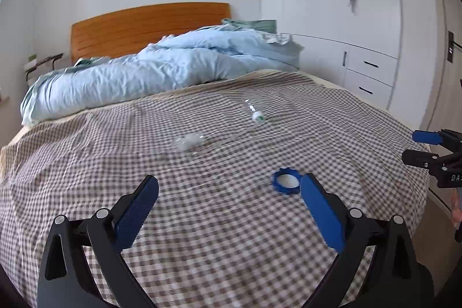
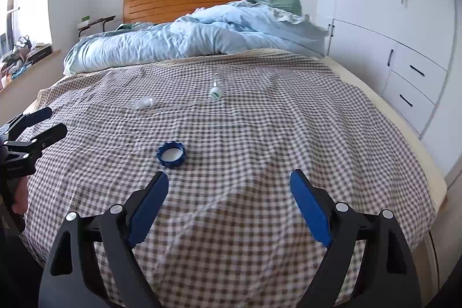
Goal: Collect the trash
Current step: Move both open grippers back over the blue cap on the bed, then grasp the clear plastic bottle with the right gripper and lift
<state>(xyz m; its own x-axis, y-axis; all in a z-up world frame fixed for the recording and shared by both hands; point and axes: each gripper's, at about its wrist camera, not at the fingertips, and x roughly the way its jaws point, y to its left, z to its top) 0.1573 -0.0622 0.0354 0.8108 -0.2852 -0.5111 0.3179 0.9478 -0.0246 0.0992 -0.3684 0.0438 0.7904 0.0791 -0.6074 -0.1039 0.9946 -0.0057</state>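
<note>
Left tool [image 1: 229, 188] wide above checked sheet [image 1: 202, 221], blue lid [image 1: 286, 181] just beside

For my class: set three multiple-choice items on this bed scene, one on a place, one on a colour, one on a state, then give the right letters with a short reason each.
1. Where does the ring-shaped lid lie?
A. on the checked bedspread
B. on the blue duvet
C. in a drawer

2. What colour is the lid's rim?
A. red
B. blue
C. yellow

3. How does the clear bottle rest?
A. upright
B. held in a gripper
C. on its side

Key: 1 A, checked cloth shows all around it. 2 B, its notched rim is blue around a white middle. 3 C, it lies flat on the bedspread, and both the left gripper and right gripper are empty.
</note>
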